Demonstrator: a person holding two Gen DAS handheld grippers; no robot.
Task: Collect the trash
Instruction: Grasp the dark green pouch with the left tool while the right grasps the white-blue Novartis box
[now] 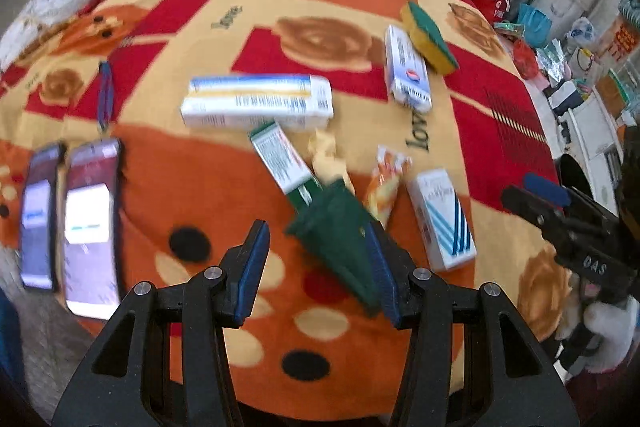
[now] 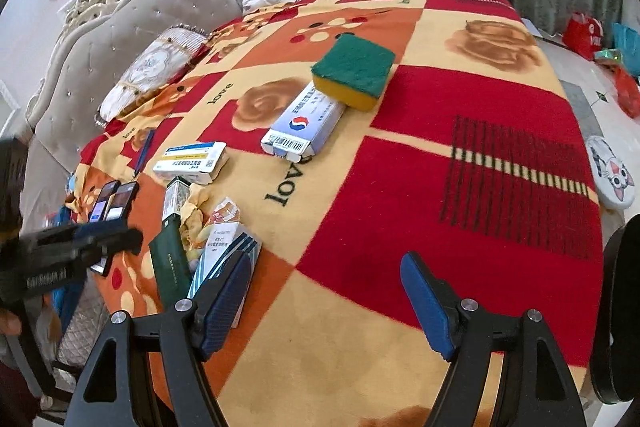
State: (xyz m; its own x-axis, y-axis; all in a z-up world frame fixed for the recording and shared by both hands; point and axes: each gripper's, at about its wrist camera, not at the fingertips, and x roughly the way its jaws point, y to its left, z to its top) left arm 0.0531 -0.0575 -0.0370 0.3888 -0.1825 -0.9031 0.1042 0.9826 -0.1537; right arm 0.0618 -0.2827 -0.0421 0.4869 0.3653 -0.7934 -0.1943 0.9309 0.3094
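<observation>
Several empty cartons and wrappers lie on a patterned blanket [image 1: 200, 179]. A dark green box [image 1: 340, 239] lies just ahead of my open left gripper [image 1: 318, 243], against its right finger; it also shows in the right wrist view [image 2: 172, 263]. Beyond it lie a green-and-white carton [image 1: 280, 163], a long white box [image 1: 256, 103], a crumpled yellow wrapper [image 1: 328, 159], an orange packet [image 1: 386, 183], a white-and-blue striped box [image 1: 444, 223] and a white box with a red-blue logo [image 1: 408, 71]. My right gripper [image 2: 328, 275] is open and empty over the blanket [image 2: 400, 167], its left finger beside the striped box [image 2: 224, 255].
A green-and-yellow sponge [image 2: 354, 71] rests at the far end of the logo box [image 2: 304, 127]. Two phones [image 1: 68, 219] and a blue pen [image 1: 105, 95] lie at the left. Pillows [image 2: 152, 75] and a headboard are beyond. A black bin [image 1: 572, 175] and bags stand off the bed's right side.
</observation>
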